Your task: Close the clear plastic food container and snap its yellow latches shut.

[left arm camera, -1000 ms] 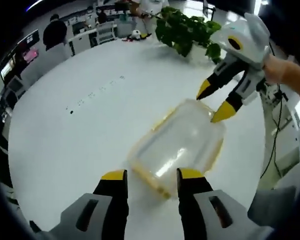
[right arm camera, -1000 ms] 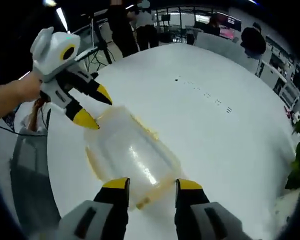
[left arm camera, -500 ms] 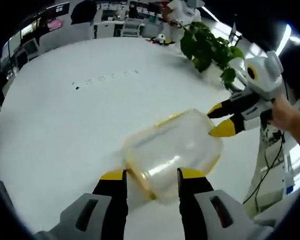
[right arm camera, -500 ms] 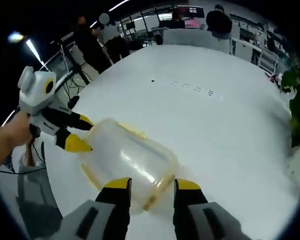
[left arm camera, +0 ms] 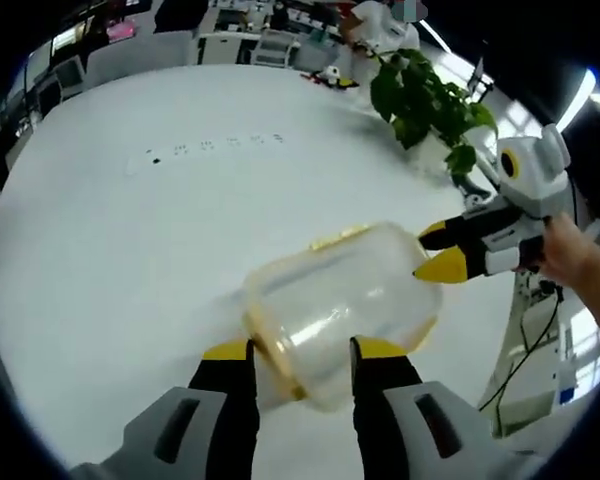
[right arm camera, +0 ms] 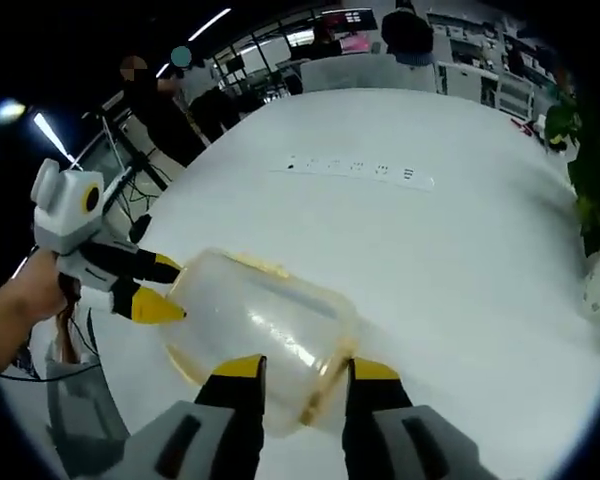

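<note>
The clear plastic food container is lying on the white round table, lid on, held between the two tools — one at each short end. Compared with a second ago, both cameras are now sitting closer and more level with the box, and the far gripper in each view has swung from above the end wall to beside it; the container itself seems to have turned a little on the table. That reads as the person squaring up on both ends at once, probably to press the end latches home.

In the left gripper view the left gripper is spreading its jaws, parted, over the near end and its yellow latch, while the right gripper is meeting the far end with its tips slightly apart and touching the wall. A potted plant is standing beyond. The right gripper view is showing the opposite end: the right gripper is straddling it, and the left gripper is resting against the far wall. Whether any latch is already snapped cannot be told — the yellow rim is blurred.
</note>
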Available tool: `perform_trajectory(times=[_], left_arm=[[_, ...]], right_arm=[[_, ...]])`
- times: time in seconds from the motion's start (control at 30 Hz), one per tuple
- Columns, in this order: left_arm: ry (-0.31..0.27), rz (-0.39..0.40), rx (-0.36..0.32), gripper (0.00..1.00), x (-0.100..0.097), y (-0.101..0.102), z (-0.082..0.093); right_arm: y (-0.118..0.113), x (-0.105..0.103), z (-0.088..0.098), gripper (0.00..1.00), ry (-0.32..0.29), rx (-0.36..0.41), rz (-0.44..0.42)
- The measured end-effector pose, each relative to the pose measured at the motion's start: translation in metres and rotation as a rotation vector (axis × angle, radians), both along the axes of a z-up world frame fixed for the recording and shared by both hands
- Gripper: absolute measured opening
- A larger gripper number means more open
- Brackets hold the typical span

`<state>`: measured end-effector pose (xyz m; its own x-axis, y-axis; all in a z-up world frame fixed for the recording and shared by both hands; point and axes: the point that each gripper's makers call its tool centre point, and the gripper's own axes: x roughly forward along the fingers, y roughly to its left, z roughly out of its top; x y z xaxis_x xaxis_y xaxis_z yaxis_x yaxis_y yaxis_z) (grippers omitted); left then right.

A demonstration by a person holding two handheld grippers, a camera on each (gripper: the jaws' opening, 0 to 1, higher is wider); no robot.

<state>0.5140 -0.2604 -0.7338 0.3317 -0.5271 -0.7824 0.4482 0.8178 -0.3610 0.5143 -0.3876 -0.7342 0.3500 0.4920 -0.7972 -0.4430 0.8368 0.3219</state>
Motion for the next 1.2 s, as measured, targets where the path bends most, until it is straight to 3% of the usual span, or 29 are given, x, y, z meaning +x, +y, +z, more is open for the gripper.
perform_trajectory(times=[0.03,0.07,0.1,0.2,0.23,0.3,0.9,1.2], left_arm=[[-0.003,0.087,0.055,0.31,0.002,0.017,-0.002],[-0.008,0.011,0.021,0.3,-0.003,0.006,0.003],[-0.022,-0.01,0.024,0.3,-0.002,0.003,0.003],[-0.011,0.009,0.016,0.3,0.001,-0.001,-0.002],[-0.013,0.017,0.025,0.29,0.001,0.001,-0.003],[-0.004,0.025,-0.011,0.29,0.001,-0.001,-0.002],[-0.021,-0.008,0.006,0.32,0.003,0.001,-0.002],[-0.018,-0.015,0.007,0.33,0.002,0.001,-0.001]], right_arm=[[-0.003,-0.001,-0.001,0.26,0.009,-0.024,0.004],[-0.001,-0.002,-0.002,0.26,0.031,0.002,0.001],[-0.002,-0.002,-0.002,0.26,0.015,-0.023,0.039],[0.001,0.0,-0.003,0.24,0.046,-0.033,0.037],[-0.004,0.004,-0.004,0.23,0.059,-0.037,0.001],[-0.002,0.003,-0.002,0.23,0.068,-0.024,0.026],[0.007,-0.003,-0.003,0.32,0.027,-0.044,0.033],[0.005,-0.003,-0.002,0.33,0.046,-0.037,0.037]])
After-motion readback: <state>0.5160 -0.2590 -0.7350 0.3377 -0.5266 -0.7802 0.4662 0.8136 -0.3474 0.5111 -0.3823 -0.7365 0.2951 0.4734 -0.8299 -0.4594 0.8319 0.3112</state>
